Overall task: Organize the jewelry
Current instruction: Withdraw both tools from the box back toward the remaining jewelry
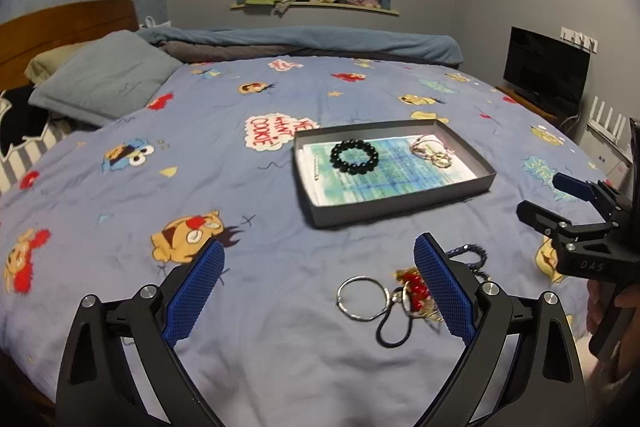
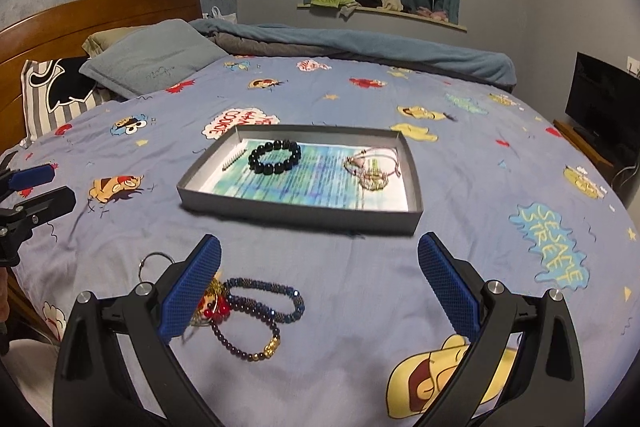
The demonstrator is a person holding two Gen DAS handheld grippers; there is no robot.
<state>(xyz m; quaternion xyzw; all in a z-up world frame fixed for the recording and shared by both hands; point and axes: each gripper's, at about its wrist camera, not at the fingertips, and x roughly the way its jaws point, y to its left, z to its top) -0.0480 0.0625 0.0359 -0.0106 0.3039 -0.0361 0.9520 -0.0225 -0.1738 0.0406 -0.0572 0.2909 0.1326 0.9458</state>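
We see a shallow grey box (image 2: 416, 183) mid-bed holding a black bead bracelet (image 2: 275, 157) and pale cord pieces (image 2: 370, 167). Nearer the bed's front edge lie beaded bracelets (image 2: 264, 301), red charm (image 1: 416, 289) and ring (image 1: 362, 297). Both grippers (image 1: 318, 293) (image 2: 318, 289) hover, jaws spread, empty.

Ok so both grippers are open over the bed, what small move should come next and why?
Probably lower the right gripper onto the dark beaded bracelet and close. It lies loose on the bedspread outside the grey tray, between the open fingers, while the black bead bracelet already sits inside.
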